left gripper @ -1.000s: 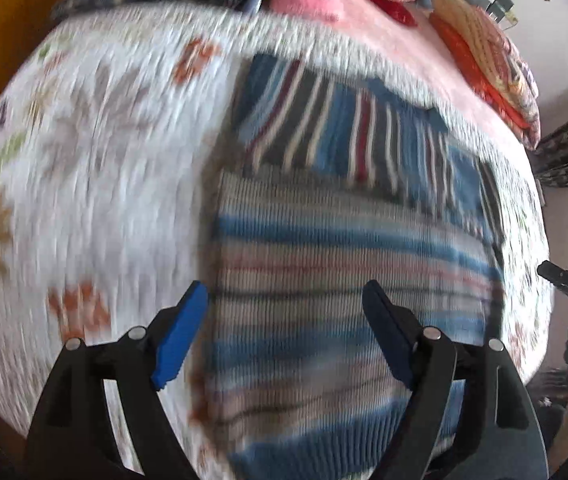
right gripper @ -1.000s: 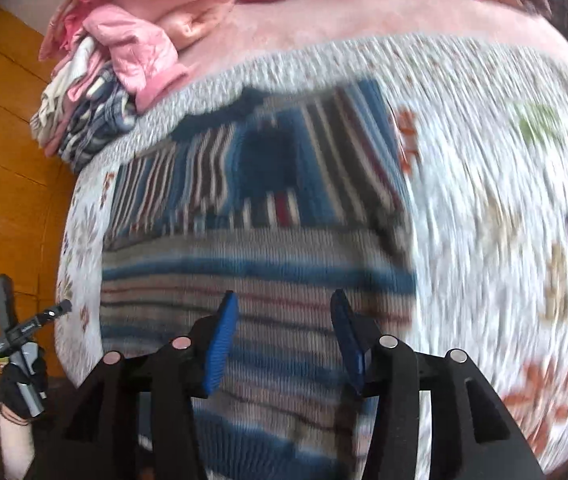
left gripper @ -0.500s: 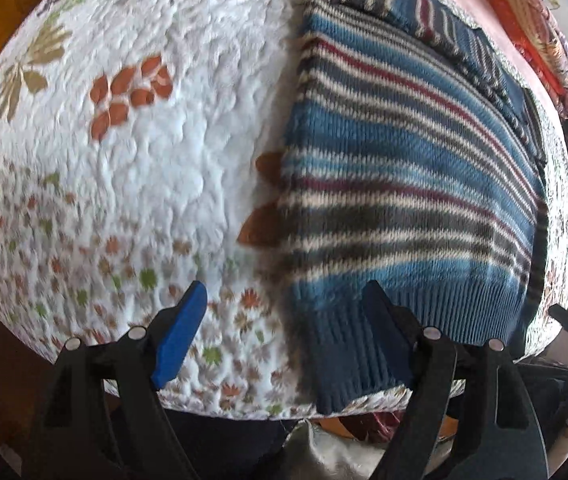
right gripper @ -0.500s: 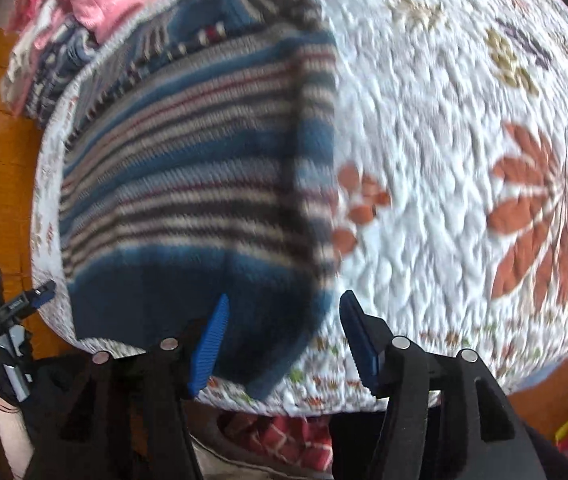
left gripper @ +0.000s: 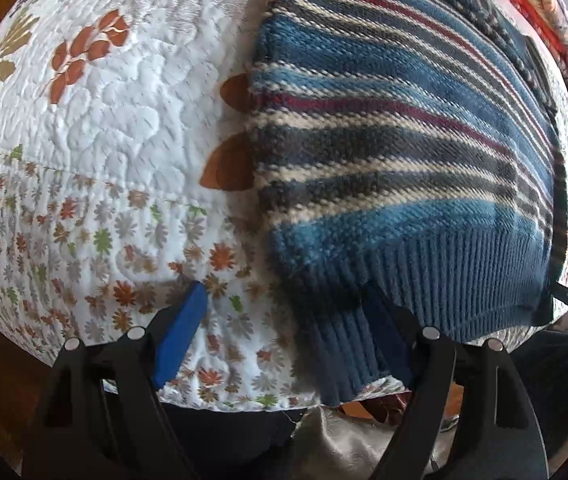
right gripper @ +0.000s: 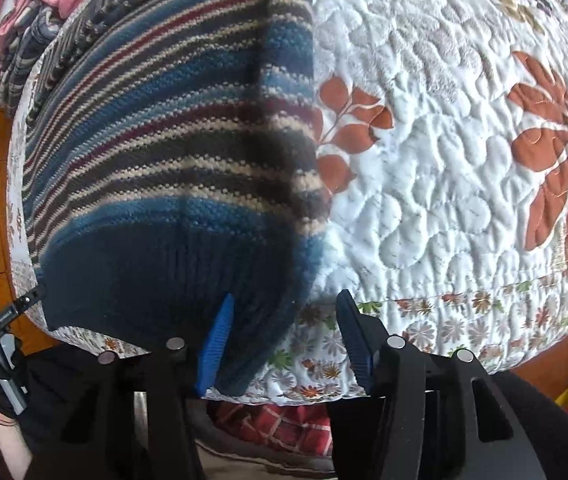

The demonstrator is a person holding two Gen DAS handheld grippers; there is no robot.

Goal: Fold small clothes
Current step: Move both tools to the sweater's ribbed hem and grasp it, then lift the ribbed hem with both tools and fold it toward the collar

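Left hand-held gripper (left gripper: 284, 332): jaws spread wide, nothing clamped. Its blue pads (left gripper: 179, 336) straddle the near-left hem corner of the striped sweater (left gripper: 404, 140); one pad sits over the floral border of the quilt (left gripper: 123, 100) at 7 o'clock in the left wrist view, the other is partly hidden behind the ribbed hem (left gripper: 464, 280) at 5 o'clock.

Right hand-held gripper (right gripper: 284, 336): jaws likewise open, gripping nothing. One pad lies against the dark ribbed hem at 6 o'clock, the other over the quilt border just right of the sweater's near-right corner.

Sweater lies flat on the quilted bed, hem reaching the near edge, blue, cream, maroon and grey stripes running crosswise. In the right wrist view it fills 9 to 12 o'clock.

A pile of pink and plaid clothes (right gripper: 31, 4) sits at 10 o'clock, beyond the sweater. Orange leaf prints (right gripper: 556, 152) mark the quilt at 3 o'clock.
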